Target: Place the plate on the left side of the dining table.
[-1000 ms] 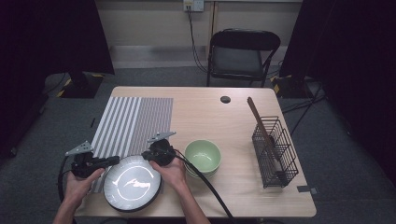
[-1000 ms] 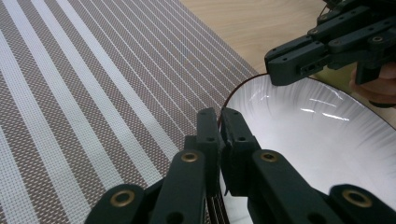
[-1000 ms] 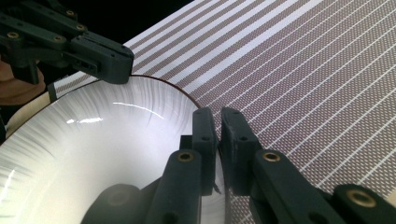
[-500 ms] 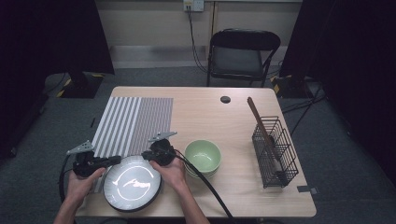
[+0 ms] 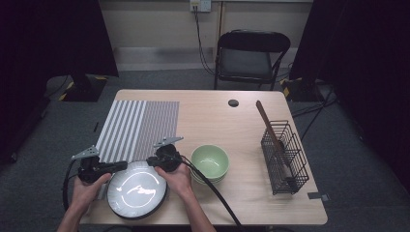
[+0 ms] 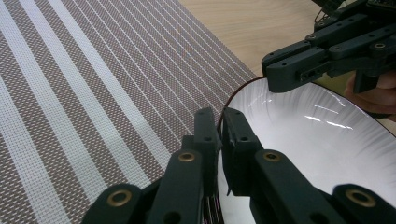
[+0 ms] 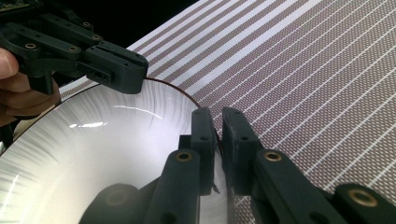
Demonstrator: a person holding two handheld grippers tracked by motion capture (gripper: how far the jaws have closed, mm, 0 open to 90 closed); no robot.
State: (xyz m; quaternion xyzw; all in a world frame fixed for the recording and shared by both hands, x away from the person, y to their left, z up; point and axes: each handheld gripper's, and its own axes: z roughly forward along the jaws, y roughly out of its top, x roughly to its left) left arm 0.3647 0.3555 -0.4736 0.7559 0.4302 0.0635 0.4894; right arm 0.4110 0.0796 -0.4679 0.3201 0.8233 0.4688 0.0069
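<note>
Dark curtains hang at both sides of the room, and a black folding chair [image 5: 252, 57] stands in the upper middle of the high view, behind your light wooden desk [image 5: 241, 135]. No brand, label or writing can be read on anything in these views.

Your work is at the lower left of the high view: a white plate [image 5: 137, 189] with a dark rim sits at the desk's near edge, its far edge overlapping the near end of the striped placemat [image 5: 138, 126].

Your left claw [image 5: 119, 166] comes in from the plate's upper left. In the left gripper view, your left claw [image 6: 219, 135] has its two black jaws closed on the plate's rim [image 6: 229, 103], one jaw on the outer side and one over the white inside.

Your right claw [image 5: 151, 161] meets the plate at its upper right edge. In the right gripper view, your right claw [image 7: 217, 135] is likewise pinched on the rim [image 7: 189, 99], with the placemat [image 7: 303, 74] running past to the right.

A pale green bowl [image 5: 210, 162] stands just beside your right hand [image 5: 178, 178], right of the plate. A black wire basket [image 5: 284, 155] holding a brown-handled utensil [image 5: 269, 126] sits well apart at the right. A small black disc [image 5: 233, 103] lies near the desk's far edge.
</note>
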